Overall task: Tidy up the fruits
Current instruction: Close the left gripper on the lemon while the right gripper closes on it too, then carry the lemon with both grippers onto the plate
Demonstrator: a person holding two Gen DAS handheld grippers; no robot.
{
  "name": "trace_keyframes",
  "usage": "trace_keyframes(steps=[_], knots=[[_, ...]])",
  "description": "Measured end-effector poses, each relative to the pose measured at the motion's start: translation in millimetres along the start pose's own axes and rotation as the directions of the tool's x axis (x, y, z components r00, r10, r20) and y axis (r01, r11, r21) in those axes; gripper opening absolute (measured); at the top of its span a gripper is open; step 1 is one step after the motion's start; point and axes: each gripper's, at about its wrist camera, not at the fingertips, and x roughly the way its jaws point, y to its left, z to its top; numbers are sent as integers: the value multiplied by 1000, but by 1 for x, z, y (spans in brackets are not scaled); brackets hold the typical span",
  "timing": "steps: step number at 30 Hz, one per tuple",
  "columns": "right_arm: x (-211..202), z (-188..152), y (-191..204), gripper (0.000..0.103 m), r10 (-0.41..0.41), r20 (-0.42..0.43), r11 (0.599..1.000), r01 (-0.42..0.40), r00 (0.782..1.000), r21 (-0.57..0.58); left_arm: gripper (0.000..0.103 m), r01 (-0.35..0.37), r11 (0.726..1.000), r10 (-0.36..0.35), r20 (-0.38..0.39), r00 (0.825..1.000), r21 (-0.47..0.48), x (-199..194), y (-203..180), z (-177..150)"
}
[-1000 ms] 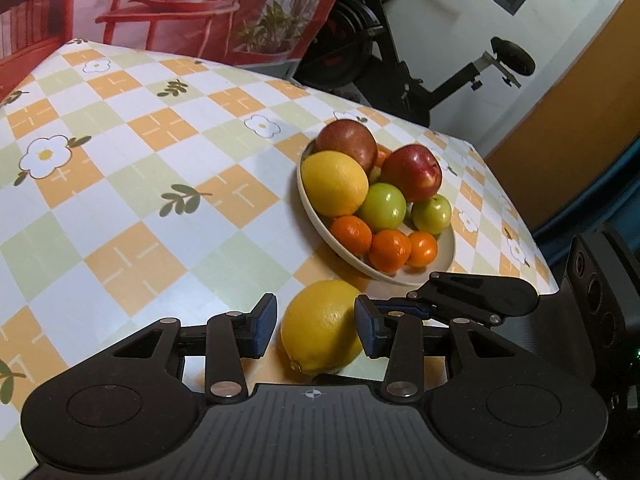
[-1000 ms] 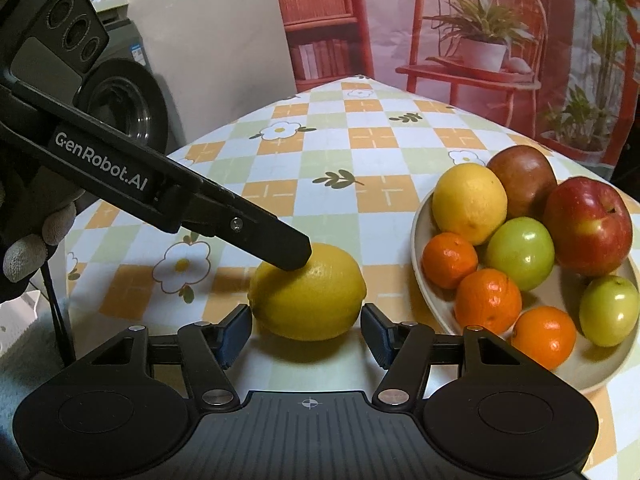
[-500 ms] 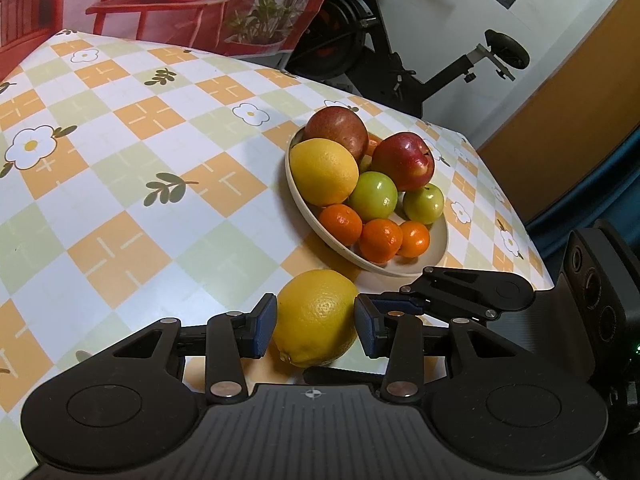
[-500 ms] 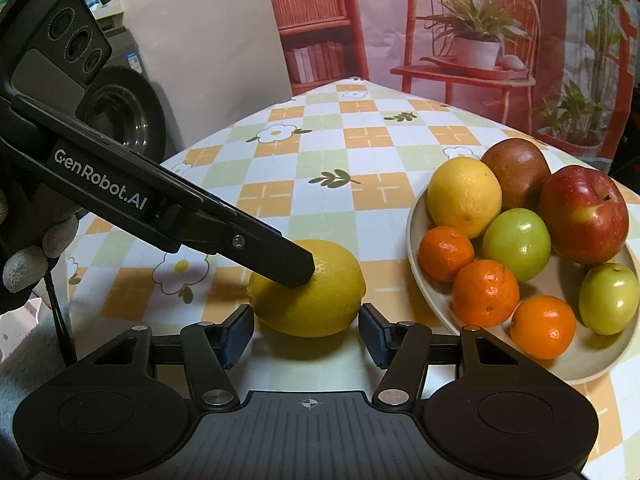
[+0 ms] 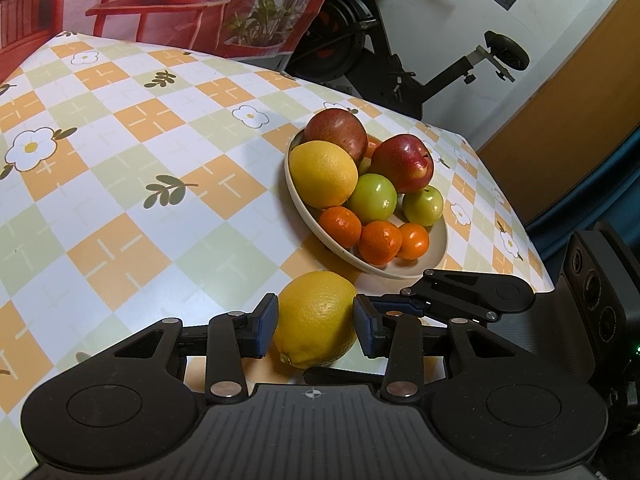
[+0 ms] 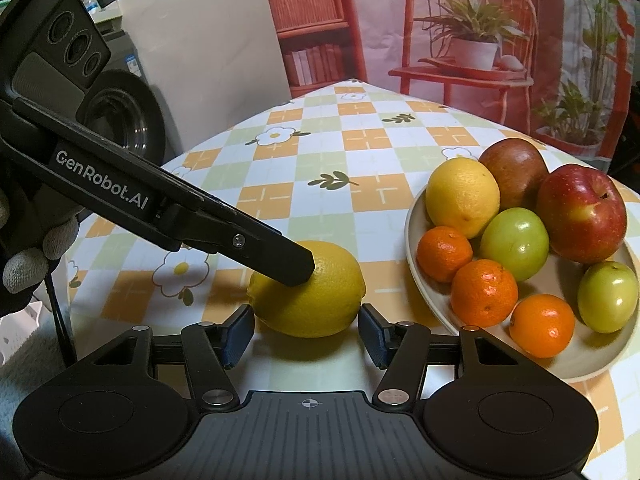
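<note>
Low in the frame, the left gripper (image 5: pixel 315 326) has just been closing its blue pads on a loose lemon (image 5: pixel 316 324) resting on the checked tablecloth (image 5: pixel 120 184). The right gripper's (image 5: pixel 404 304) fingers reach in from the right edge beside that lemon. Just above, a cream bowl (image 5: pixel 438 240) holds another lemon, two red apples, green fruits and three small oranges. An exercise bike (image 5: pixel 400 60) stands at upper right.

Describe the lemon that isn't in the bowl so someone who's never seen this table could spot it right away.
Find the checked table and the cream bowl of fruit on it. Just beside the bowl lies a lemon on the cloth. Unlike the bowl's lemon, it sits alone, between both grippers' fingers.
</note>
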Motion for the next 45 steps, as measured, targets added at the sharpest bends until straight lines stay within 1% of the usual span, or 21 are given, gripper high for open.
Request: trace_keyframes(steps=[7, 13, 25, 28, 34, 39, 45], knots=[[-16, -3, -6, 53, -5, 45, 1000, 5, 999, 13, 42, 6, 1000, -6, 12, 1000, 8, -2, -10, 5], [-36, -8, -16, 53, -23, 91, 999, 20, 996, 35, 42, 20, 999, -21, 19, 1000, 35, 3, -31, 16], [-74, -20, -56, 53, -87, 167, 992, 69, 982, 110, 42, 35, 992, -37, 18, 999, 118, 30, -79, 41], [-80, -21, -68, 53, -105, 185, 987, 80, 977, 136, 42, 39, 991, -41, 15, 999, 125, 38, -88, 50], [-84, -24, -90, 53, -135, 208, 978, 96, 969, 186, 42, 34, 990, -34, 2, 999, 134, 56, -101, 67], [-80, -26, -104, 53, -154, 214, 967, 103, 965, 233, 42, 19, 990, -18, -12, 1000, 140, 70, -105, 77], [-73, -23, -113, 53, -165, 229, 959, 102, 959, 264, 42, 6, 992, -7, 5, 1000, 128, 76, -104, 85]])
